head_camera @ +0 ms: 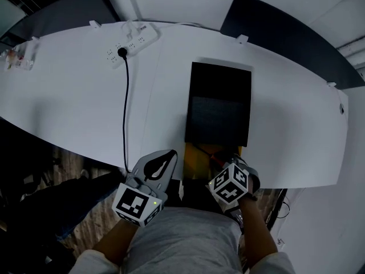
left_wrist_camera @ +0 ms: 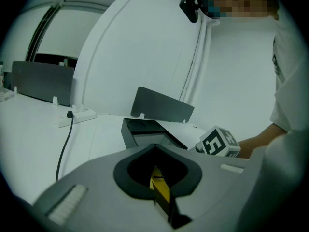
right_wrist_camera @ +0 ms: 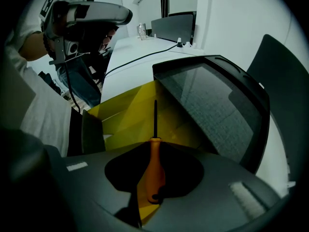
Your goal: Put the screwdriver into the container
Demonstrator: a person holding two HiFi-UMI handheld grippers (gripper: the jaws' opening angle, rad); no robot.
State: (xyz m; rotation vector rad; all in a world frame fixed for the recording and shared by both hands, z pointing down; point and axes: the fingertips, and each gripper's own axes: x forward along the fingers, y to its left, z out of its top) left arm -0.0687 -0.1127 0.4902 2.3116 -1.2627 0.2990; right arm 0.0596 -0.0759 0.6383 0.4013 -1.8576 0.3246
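Right gripper view: screwdriver [right_wrist_camera: 154,166], judged rigid and light, is gripped at its orange handle by right tongs [right_wrist_camera: 155,143]; left tongs [left_wrist_camera: 154,148] are closed, empty.

- Screwdriver [right_wrist_camera: 153,173]: orange handle, black shaft.
- Container [right_wrist_camera: 125,110]: yellow inner walls.
- Lid [right_wrist_camera: 212,105]: black frame, speckled grey panel.
- Surface [head_camera: 68,107]: plain white.
- Power strip [head_camera: 132,41]: white.
- Cable [head_camera: 125,113]: black.
- Left claw [head_camera: 165,157]: grey shell, black inner edge; its cube carries black-and-white square markers.
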